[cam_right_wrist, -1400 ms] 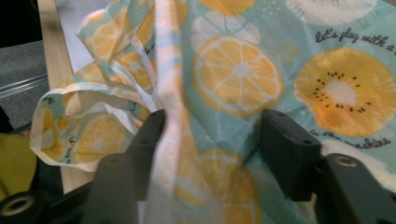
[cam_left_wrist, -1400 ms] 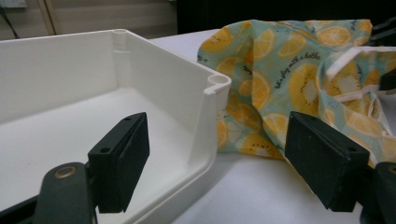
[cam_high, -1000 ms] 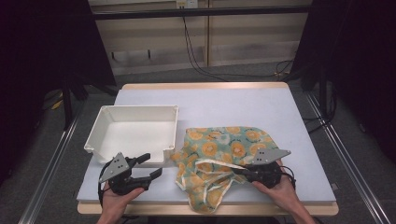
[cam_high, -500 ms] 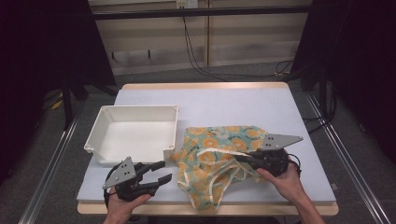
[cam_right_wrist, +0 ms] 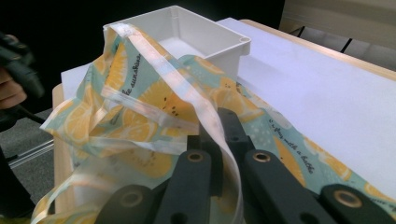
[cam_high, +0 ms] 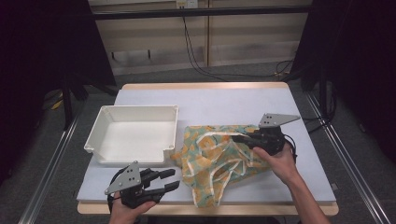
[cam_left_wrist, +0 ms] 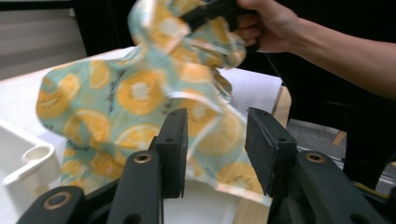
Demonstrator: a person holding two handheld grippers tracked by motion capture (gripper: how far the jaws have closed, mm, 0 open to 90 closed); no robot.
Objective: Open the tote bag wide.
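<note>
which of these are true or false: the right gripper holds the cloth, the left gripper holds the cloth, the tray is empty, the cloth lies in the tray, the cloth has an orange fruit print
1. The right gripper holds the cloth. True: its jaws are shut on a fold and lift it.
2. The left gripper holds the cloth. False: its jaws stand open, short of the cloth's edge.
3. The tray is empty. True.
4. The cloth lies in the tray. False: it is beside the tray, on the table.
5. The cloth has an orange fruit print. True: citrus slices on a pale green ground.
</note>
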